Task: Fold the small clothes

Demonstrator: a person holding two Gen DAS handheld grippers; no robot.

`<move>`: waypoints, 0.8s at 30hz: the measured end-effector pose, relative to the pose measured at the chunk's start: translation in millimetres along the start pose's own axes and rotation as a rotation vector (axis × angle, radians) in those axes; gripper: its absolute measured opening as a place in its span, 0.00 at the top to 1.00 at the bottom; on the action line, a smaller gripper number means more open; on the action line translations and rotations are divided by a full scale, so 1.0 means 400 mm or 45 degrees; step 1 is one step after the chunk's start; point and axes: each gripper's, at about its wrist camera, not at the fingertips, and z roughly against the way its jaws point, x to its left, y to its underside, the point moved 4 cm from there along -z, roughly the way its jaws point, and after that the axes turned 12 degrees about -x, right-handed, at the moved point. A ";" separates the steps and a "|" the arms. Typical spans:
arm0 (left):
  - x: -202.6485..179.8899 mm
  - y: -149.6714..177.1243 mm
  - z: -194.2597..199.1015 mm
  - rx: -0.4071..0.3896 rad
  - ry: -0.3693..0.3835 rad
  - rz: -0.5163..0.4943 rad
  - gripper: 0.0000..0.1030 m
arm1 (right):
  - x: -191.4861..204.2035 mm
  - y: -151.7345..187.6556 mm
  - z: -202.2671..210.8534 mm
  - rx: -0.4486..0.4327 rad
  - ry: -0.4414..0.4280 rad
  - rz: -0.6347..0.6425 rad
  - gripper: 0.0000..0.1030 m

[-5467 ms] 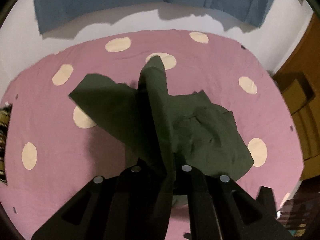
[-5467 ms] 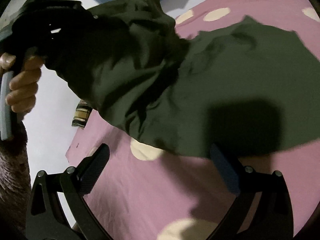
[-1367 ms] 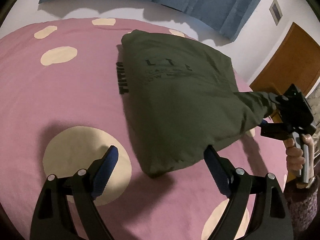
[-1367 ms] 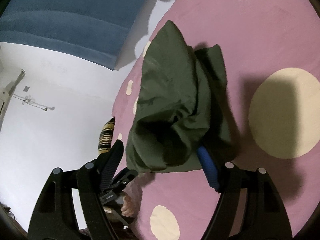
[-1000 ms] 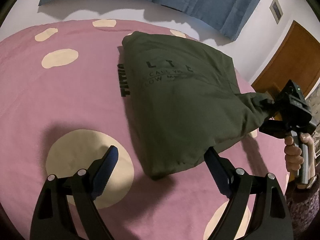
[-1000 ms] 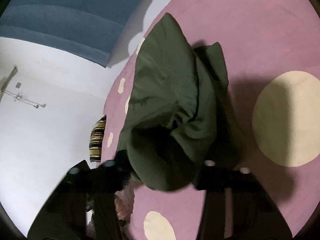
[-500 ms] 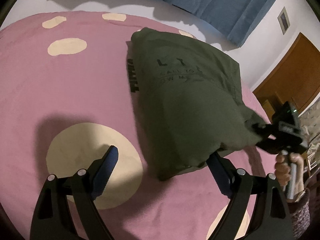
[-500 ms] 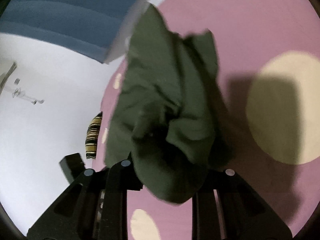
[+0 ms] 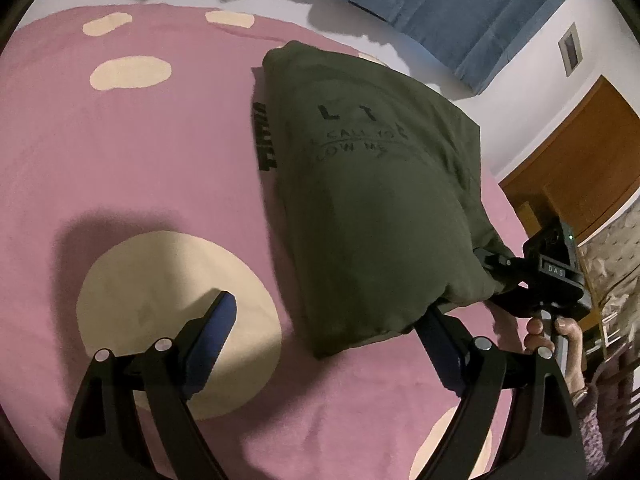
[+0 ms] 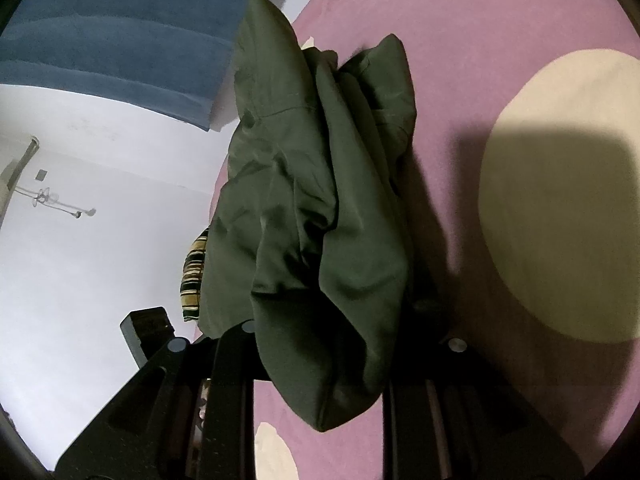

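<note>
- two grippers, one garment, one bedspread
- left gripper (image 9: 324, 334): jaws spread wide, nothing between the pads; left finger (image 9: 214, 328) over a cream dot (image 9: 160, 296), right finger tucked just under the near corner of the garment, contact unclear
- right gripper (image 10: 320, 364): jaws have just been closing and now pinch a bunched corner of the green shirt (image 9: 376, 200); in the left view it sits at the right, a hand (image 9: 560, 344) on its grip
- green shirt: one piece, folded, lying on the pink bedspread (image 9: 120, 160) with the pinched corner lifted off it; long axis runs from the near right corner to the far edge of the bed, far end narrow and rounded; black print faces up, letters partly legible
- right view: fabric (image 10: 316, 220) hangs in loose folds from the jaws, ridge pointing away up the frame
- room: open bedspread left of the shirt and in front of it; right side tight, bed edge just beyond the right gripper
- far: white wall (image 9: 520, 92), blue curtain (image 9: 440, 0), wooden door (image 9: 580, 168); striped cloth (image 10: 194, 276) at the bed's far side in the right view
</note>
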 end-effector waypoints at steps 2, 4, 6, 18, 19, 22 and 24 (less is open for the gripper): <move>-0.001 0.001 0.000 0.002 0.002 -0.002 0.14 | -0.002 0.000 -0.005 0.000 -0.013 0.005 0.79; -0.002 0.001 0.001 0.006 0.004 -0.001 0.15 | -0.009 0.000 0.005 0.001 -0.022 0.006 0.77; -0.002 0.004 0.002 0.014 0.013 0.004 0.15 | -0.011 -0.001 0.016 0.002 -0.028 0.006 0.72; -0.023 0.002 0.124 0.011 0.297 -0.072 0.15 | 0.046 -0.045 0.124 -0.082 0.080 0.212 0.27; -0.023 -0.015 0.126 -0.011 0.300 -0.083 0.15 | 0.052 -0.053 0.126 -0.088 0.084 0.233 0.25; -0.019 -0.075 0.103 -0.063 0.273 -0.106 0.15 | 0.053 -0.099 0.111 -0.108 0.124 0.272 0.23; -0.013 -0.121 0.072 -0.074 0.295 -0.080 0.15 | 0.046 -0.136 0.086 -0.098 0.108 0.265 0.22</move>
